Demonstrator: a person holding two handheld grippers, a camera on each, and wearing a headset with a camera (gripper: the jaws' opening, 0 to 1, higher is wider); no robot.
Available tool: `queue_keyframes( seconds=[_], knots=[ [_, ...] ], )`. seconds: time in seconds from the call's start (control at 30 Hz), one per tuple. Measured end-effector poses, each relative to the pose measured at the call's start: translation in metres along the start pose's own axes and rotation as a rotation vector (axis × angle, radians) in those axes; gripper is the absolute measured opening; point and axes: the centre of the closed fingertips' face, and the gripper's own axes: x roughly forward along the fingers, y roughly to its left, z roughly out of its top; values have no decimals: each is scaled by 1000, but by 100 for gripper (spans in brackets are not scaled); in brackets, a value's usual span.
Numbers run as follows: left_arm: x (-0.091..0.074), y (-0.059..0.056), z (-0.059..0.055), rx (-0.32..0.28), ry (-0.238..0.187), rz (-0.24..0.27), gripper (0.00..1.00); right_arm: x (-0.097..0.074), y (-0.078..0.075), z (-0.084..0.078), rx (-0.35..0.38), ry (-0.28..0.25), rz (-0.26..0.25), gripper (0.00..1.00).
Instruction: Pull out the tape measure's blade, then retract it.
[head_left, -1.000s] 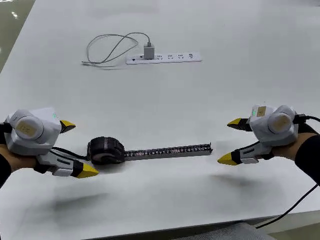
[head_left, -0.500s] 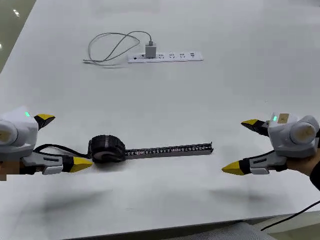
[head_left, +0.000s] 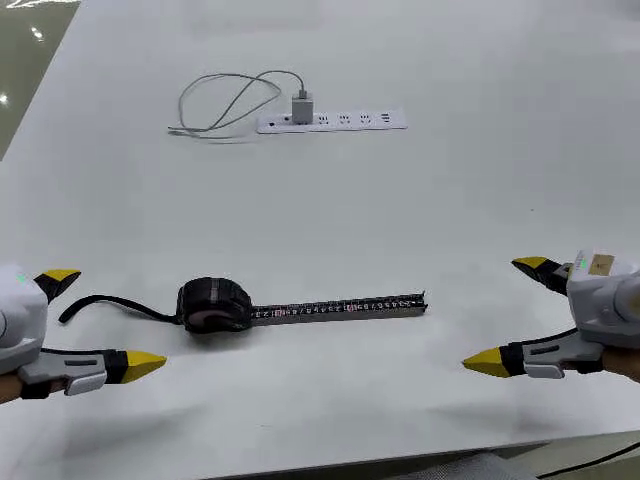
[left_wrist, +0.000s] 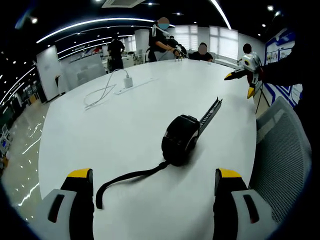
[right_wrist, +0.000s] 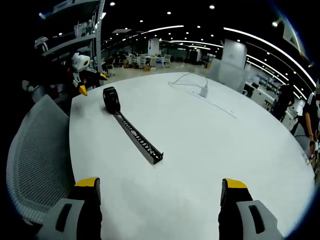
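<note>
Smooth white table (head_left: 450, 200); round black tape measure (head_left: 212, 304), blade (head_left: 340, 307) extended.

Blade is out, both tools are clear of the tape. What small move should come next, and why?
Probably bring the open left tool in onto the tape measure case. The blade lies extended on the table, so retracting remains; the right tool, also open, touches nothing, and the left sits nearer the case.

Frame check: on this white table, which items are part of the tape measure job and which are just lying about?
Job: tape measure, blade extended; left gripper, right gripper, both open and apart from it.
Lying about: power strip, plugged-in charger, white cable.
</note>
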Motion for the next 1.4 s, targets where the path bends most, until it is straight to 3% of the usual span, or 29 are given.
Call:
queue_keyframes(
  seconds=[0.17,0.3,0.4,0.53,0.7,1.4],
  knots=[
    [-2,-5,-4,1,-16,10,99,-5,-3,-11,5,7,-38,99],
    [0,-16,-15,28,1,1,99,-11,-3,-17,12,13,-60,99],
    [-2,-19,-20,8,4,-2,99,-16,1,-17,32,-6,-52,99],
    [-6,-19,-19,-31,-19,-4,99,-18,7,-23,32,1,-40,99],
    [-8,-24,-21,-31,-25,-14,99,-19,16,-26,16,3,-25,99],
    [-9,-27,-18,-45,-55,-13,99,-23,11,-25,24,9,-29,99]
  ],
)
